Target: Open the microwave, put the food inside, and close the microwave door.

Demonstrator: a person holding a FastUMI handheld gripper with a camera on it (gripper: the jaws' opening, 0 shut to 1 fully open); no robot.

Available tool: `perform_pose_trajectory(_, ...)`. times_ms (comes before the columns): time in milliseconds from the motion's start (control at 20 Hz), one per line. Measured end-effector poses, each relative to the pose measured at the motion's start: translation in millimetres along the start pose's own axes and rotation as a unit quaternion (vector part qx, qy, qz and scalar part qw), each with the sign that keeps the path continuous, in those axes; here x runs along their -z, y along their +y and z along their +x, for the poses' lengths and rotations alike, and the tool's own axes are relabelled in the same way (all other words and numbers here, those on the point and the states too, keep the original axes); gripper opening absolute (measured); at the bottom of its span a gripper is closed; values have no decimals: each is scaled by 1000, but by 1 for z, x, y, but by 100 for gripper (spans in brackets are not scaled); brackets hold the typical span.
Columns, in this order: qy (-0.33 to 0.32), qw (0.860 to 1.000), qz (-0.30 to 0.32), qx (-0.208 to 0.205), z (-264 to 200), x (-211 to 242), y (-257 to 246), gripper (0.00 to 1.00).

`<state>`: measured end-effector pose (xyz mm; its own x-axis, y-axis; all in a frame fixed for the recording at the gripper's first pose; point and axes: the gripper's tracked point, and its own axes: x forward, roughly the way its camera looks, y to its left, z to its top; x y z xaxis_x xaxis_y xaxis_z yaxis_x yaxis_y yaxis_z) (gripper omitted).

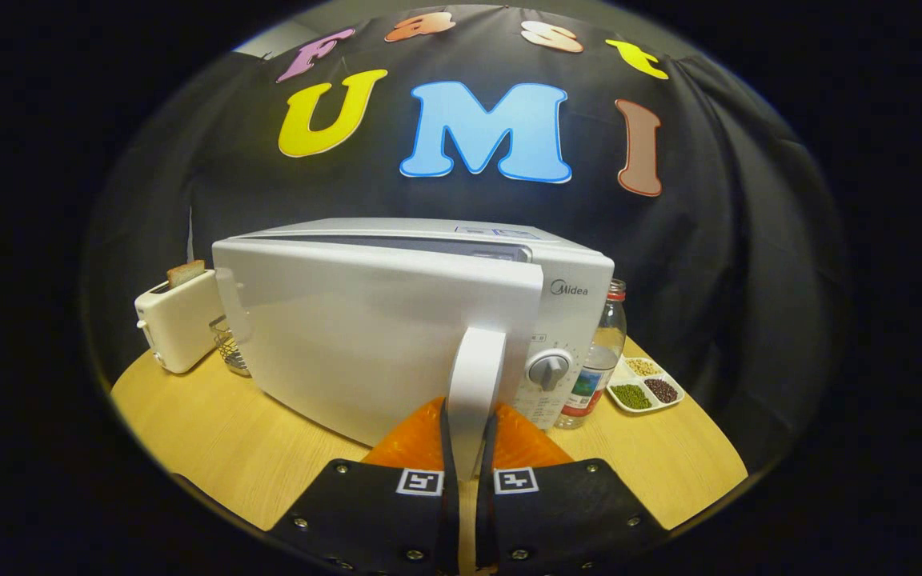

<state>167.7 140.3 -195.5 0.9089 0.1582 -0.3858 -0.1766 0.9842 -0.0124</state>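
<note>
1. Gripping the microwave's door handle (475, 376), the gripper (467, 428) has its two fingers closed on the lower end of the handle, one pressing each side.
2. The handle is a white upright bar; its long axis runs vertically, rising from between the fingers up to the door's face.
3. The microwave door (373, 336) is white and partly swung open: its handle edge stands out toward the gripper, while its hinge edge lies farther off to the left of the fingers. A gap shows along the top between the door and the microwave (573, 276) body.
4. The door's long axis runs sideways, left to right across the space just ahead of the fingers.
5. Just to the right of the handle, on the microwave's control panel, sits a grey dial (549, 370) whose knob ridge stands nearly upright.
6. Beyond the fingers to the right, beside the microwave, a clear plastic bottle (599, 360) with a red cap stands upright.
7. Farther right lies a white divided dish (643, 386) holding green, dark red and pale beans in separate compartments.
8. To the left of the door stands a white toaster (177, 320) with a bread slice (186, 274) sticking up from its slot.
9. Between toaster and microwave, a small wire basket (229, 344) is partly hidden by the door.
10. Everything rests on a light wooden table (213, 448).
</note>
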Motion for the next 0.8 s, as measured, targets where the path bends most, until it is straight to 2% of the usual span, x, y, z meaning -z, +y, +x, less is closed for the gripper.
perform_pose_trajectory(200,9,1000,9,-24,-34,12,19,10)
perform_pose_trajectory(250,11,999,10,-32,-42,15,25,14)
perform_pose_trajectory(450,11,999,-14,-37,-72,23,46,22)
perform_pose_trajectory(800,14,998,-14,-55,-112,34,83,22)
